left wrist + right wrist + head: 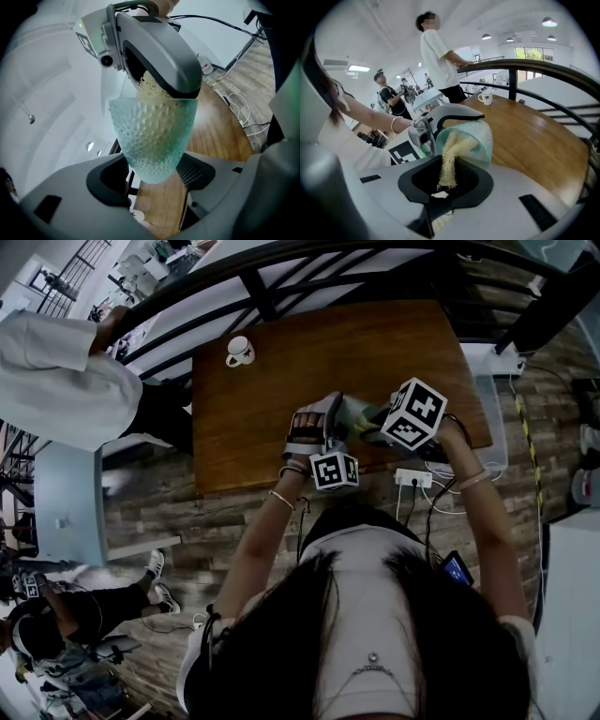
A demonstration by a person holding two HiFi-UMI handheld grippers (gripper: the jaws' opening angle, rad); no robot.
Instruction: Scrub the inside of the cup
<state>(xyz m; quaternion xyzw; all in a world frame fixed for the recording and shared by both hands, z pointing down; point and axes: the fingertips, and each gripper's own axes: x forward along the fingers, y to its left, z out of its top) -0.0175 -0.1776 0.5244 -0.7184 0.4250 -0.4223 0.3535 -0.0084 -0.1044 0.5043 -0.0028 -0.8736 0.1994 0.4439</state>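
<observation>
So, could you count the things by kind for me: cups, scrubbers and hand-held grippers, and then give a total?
Cups: 2 (green dimpled cup, white mug on the table)
Scrubbers: 1 (pale mesh scrubber, reaching into the green cup)
Hand-held grippers: 2 (left hand-held gripper, right hand-held gripper)
Total: 5

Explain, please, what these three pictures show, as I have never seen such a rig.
No robot here: a person holds a two-jaw gripper in each hand. The head view looks down from a camera on their head; the other two cameras ride on the grippers. The left gripper is clamped on a dimpled teal glass cup. The right gripper pinches a pale fibrous scrubbing strip that reaches into that cup. On the wooden table stands a white mug, near its far edge.
</observation>
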